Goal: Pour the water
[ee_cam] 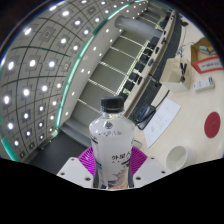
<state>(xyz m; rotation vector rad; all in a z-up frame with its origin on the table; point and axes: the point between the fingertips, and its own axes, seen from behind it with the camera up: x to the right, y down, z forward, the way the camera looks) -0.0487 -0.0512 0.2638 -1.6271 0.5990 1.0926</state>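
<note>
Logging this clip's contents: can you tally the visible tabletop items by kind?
Water bottle, gripped in the tongs: 1
Red round object: 1
White cup-like object: 1
Paper sheets: 1 stack
Total: 4

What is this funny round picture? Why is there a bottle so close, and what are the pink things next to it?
The picture comes from a small camera that rides on a hand-held gripper, a tool with two fingers that a person carries. The wide lens bends everything, so the room looks round. The pink things are soft pads on the inside of the fingers. They squeeze a clear water bottle with a dark cap from both sides, so the gripper is holding it. Beyond the bottle you see a ceiling with rows of little lights, and off to one side a white surface with a red round thing on it.
</note>
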